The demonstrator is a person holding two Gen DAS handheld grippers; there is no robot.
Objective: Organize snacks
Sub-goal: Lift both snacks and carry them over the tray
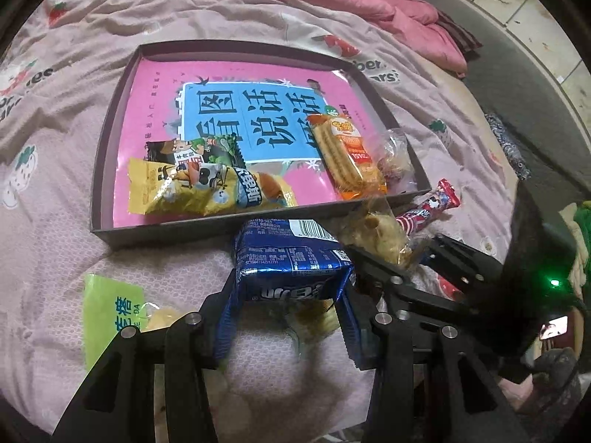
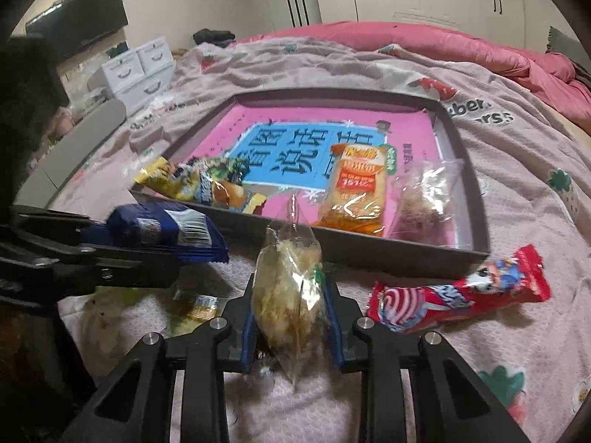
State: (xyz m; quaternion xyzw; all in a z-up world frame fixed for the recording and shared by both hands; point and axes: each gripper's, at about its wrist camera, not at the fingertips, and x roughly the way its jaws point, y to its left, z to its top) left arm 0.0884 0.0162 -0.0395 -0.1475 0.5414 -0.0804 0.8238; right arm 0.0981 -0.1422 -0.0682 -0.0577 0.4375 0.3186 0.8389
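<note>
We hold one snack in each gripper, both just short of the near wall of the shallow tray (image 1: 96,170) that lies on the bedcover (image 1: 48,192). Our left gripper (image 1: 284,308) has its jaws closed on the blue foil packet (image 1: 291,258), which they squeeze across its middle. Our right gripper (image 2: 290,317) has its jaws pinched on the clear bag of pale snacks (image 2: 288,288), which stands upright between the pads.

In the tray, on top of a pink book (image 1: 236,110), lie a yellow packet (image 1: 192,192) at the near left, an orange cracker pack (image 1: 347,151) and a small clear bag (image 1: 397,158) at the near right. The far half is bare.

To do this step well, we should lift both packets clear of the near wall before we carry them over it, since a snag would tip the tray on the soft bedding. We aim for the open far half, lower until each packet rests, then let go. A red candy pack (image 2: 461,291) and a green packet (image 1: 110,306) wait outside.
</note>
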